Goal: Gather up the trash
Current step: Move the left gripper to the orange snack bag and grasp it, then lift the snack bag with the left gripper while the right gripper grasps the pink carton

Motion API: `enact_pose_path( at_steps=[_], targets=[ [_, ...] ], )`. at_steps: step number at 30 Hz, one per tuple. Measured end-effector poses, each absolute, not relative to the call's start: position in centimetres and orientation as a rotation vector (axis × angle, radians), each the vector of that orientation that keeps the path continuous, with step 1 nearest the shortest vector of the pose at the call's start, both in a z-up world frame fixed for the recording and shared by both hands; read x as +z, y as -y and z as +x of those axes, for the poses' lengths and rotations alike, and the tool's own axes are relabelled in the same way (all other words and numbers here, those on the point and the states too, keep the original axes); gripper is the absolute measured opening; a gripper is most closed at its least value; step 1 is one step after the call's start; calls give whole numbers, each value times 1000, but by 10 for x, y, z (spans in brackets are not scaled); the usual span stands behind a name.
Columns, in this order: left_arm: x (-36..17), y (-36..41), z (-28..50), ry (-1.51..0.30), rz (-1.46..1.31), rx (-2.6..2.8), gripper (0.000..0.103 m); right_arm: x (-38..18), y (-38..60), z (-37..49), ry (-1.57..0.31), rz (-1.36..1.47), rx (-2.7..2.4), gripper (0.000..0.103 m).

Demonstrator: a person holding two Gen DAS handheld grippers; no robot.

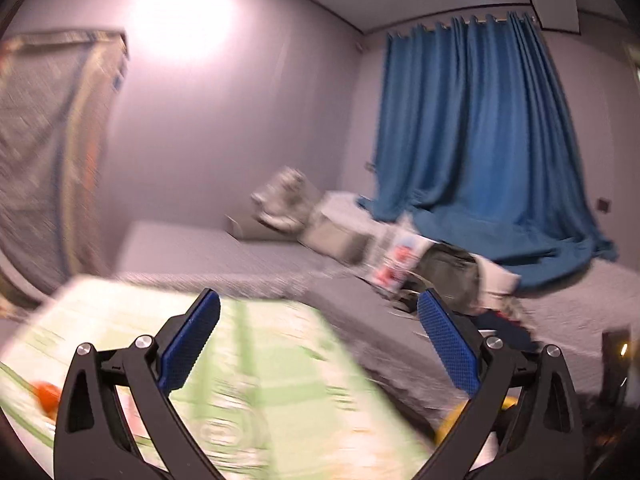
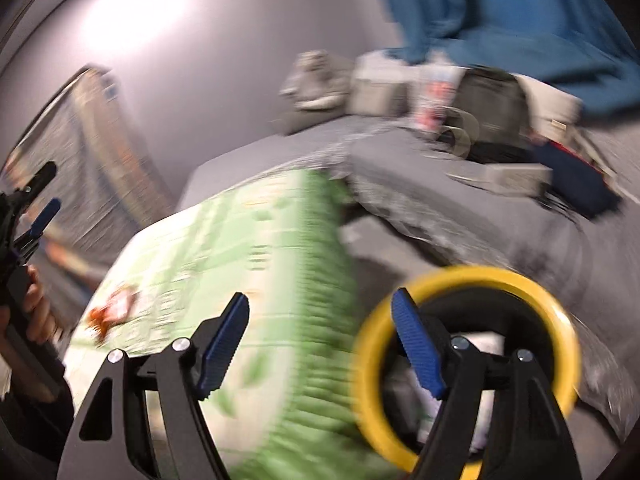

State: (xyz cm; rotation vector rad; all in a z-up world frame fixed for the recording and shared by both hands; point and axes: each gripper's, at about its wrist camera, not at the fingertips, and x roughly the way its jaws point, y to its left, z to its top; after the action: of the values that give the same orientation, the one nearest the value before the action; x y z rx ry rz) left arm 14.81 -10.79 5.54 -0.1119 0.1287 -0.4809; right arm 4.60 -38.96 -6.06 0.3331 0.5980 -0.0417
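Bedroom scene, both wrist views blurred. Left gripper [image 1: 320, 344] stands with its fingers [image 1: 190, 344] spread wide and nothing between them; right gripper [image 2: 320, 348] likewise has its fingers [image 2: 418, 348] parted and bare. In the right wrist view the left gripper appears again at the left edge, carried in a hand [image 2: 38, 308].

A large green-and-white patterned package [image 2: 248, 280], seemingly a soft plastic pack, lies below and ahead of both grippers on or against the grey bed [image 1: 248, 256]; whether it rests fully on the bed cannot be told. Just beside it, to the right, sits a bin with a yellow rim [image 2: 468, 276], its opening showing pale contents. Further back on the bed lie mixed items, among them a red-and-white printed carton [image 1: 394, 260] in front of the blue curtain [image 1: 472, 128].

Judged step: searching for the next piece of trash, with both grippers free. To do it well, steady the views first, choose one item, approach it with the fingers straddling its narrowest part, and close only once both pads flank it. The bin is near the right gripper, so that gripper suits the drop; which items count as trash cannot be told.
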Motion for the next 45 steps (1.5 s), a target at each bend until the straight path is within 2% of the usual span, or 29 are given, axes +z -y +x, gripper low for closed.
enact_pose_path(
  at_steps=[5, 9, 15, 22, 30, 38, 42, 45],
  targets=[
    [39, 25, 151, -190, -103, -315, 95, -45, 309, 107, -650, 250, 169, 70],
    [1, -36, 160, -280, -96, -147, 95, -44, 252, 138, -680, 210, 288, 70],
    [-67, -101, 195, -508, -88, -32, 95, -52, 193, 169, -748, 148, 361, 70],
    [-108, -116, 226, -656, -114, -38, 94, -56, 166, 186, -786, 113, 401, 70],
    [-126, -98, 259, -775, -97, -91, 93, -60, 167, 190, -795, 129, 425, 70],
    [-141, -100, 270, -859, -136, -107, 57, -61, 181, 185, -791, 160, 411, 70],
    [-138, -98, 268, -854, -138, -132, 29, -62, 185, 183, -791, 180, 409, 70],
    [-134, -97, 264, -838, -132, -135, 22, -62, 184, 181, -791, 183, 412, 70]
  ],
)
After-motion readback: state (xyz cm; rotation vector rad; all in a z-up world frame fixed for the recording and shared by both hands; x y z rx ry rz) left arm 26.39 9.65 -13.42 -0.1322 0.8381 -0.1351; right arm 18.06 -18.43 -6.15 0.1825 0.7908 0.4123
